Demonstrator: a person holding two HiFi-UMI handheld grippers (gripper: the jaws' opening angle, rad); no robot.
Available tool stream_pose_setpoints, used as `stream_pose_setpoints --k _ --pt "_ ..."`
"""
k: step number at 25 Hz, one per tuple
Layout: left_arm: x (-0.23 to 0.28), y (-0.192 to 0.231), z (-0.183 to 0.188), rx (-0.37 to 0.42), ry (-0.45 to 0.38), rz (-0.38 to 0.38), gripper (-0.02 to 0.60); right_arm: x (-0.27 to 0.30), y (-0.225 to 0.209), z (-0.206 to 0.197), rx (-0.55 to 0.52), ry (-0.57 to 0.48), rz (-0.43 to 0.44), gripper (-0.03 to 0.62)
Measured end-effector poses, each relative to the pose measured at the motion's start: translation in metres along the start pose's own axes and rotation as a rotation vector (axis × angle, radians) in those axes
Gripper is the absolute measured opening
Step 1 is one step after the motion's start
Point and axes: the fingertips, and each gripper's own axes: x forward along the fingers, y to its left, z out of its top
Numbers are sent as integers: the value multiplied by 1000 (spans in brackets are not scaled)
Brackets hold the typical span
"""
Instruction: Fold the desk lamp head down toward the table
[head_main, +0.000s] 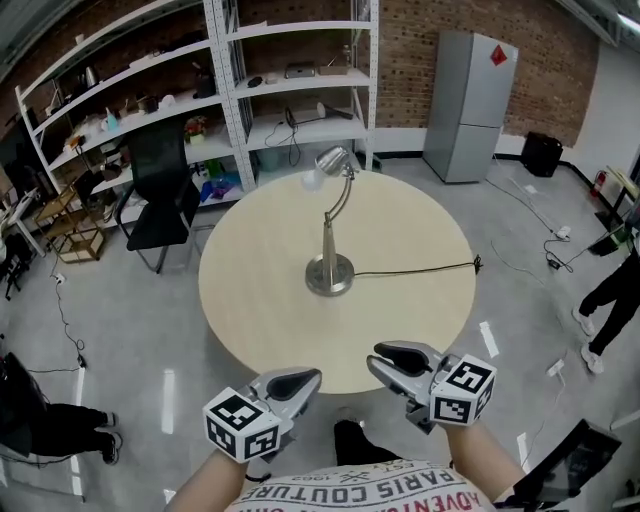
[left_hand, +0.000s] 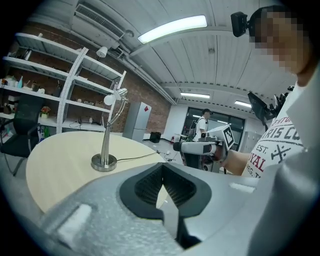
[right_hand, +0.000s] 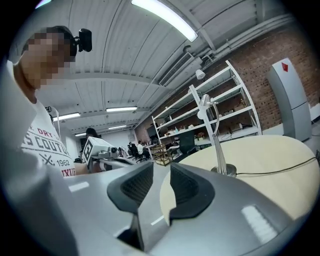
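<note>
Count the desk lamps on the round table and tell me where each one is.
1. The desk lamp stands near the middle of the table, head raised; none seems hidden.

Silver desk lamp (head_main: 330, 235) — pale beige table (head_main: 250, 290) — black-and-white marker cubes (head_main: 241, 424).

The round table (head_main: 250, 300) lies bare from its near rim, where the left gripper (head_main: 308, 377) and right gripper (head_main: 378, 358) hang, up to the desk lamp (head_main: 330, 270) at its middle. The lamp's cord (head_main: 420, 268) crosses the right half to the rim; the left half is open. An office chair (head_main: 160, 190) and shelving (head_main: 290, 95) stand beyond the far rim.
</note>
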Motion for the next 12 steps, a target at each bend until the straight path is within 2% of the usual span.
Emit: stream_pose_setpoints --k 12 --pt "64 107 42 -58 22 47 2 74 -119 43 17 -14 -16 104"
